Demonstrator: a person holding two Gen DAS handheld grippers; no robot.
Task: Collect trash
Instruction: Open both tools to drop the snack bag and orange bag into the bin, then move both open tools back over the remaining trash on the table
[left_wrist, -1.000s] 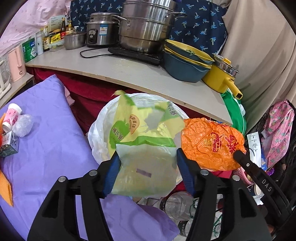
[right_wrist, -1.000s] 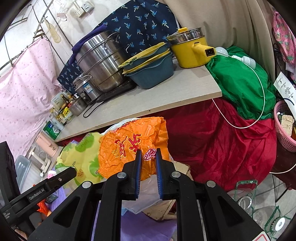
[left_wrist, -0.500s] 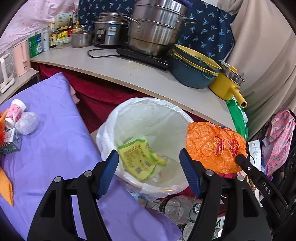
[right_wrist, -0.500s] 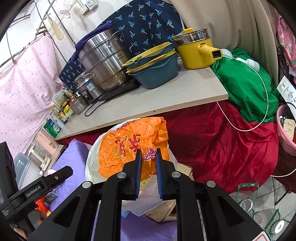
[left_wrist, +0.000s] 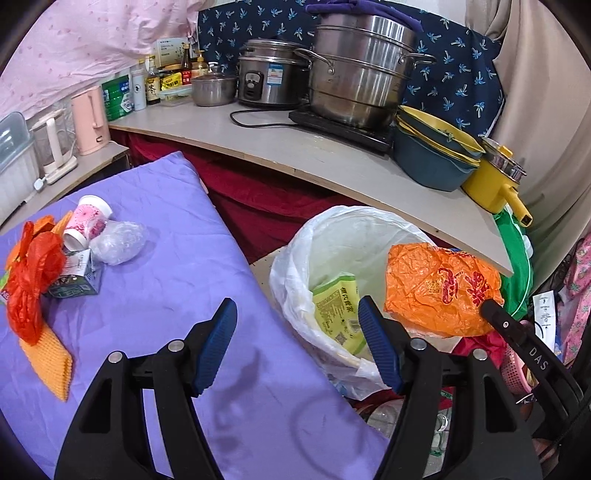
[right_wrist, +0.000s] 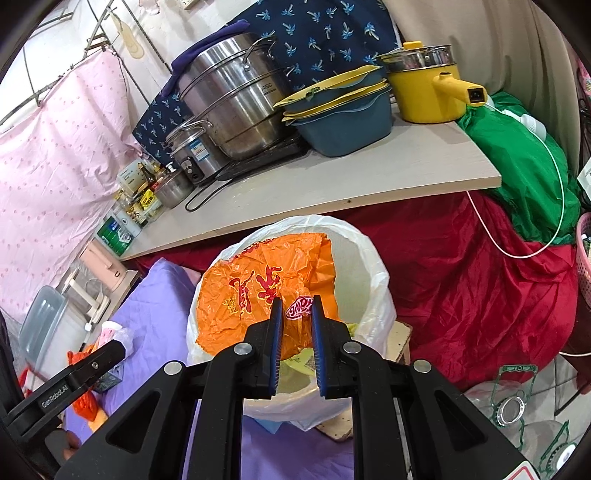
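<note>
A white-lined trash bin (left_wrist: 295, 258) stands beside the purple table; it also shows in the right wrist view (right_wrist: 373, 280). A yellow-green wrapper (left_wrist: 336, 306) lies inside it. My left gripper (left_wrist: 297, 332) is open and empty, over the table's edge near the bin. My right gripper (right_wrist: 297, 325) holds an orange plastic bag (right_wrist: 258, 291) over the bin's mouth, its jaws slightly parted around the bag; the bag also shows in the left wrist view (left_wrist: 439, 288). More trash lies on the table's left: a red bag (left_wrist: 29, 280), a pink cup (left_wrist: 86, 221), a clear plastic wad (left_wrist: 118, 242), a small carton (left_wrist: 77, 284).
A purple cloth covers the table (left_wrist: 166, 295). A beige counter (left_wrist: 332, 162) behind the bin carries steel pots (left_wrist: 358, 70), a blue basin (left_wrist: 432, 155) and a yellow pot (left_wrist: 491, 184). Red cloth (right_wrist: 480, 288) hangs below it. A pink basket (right_wrist: 583, 258) is at right.
My left gripper let go of the yellow-green wrapper, which dropped into the bin, and swung left toward the table. My right gripper moved the orange bag over the bin and its jaws parted slightly.
</note>
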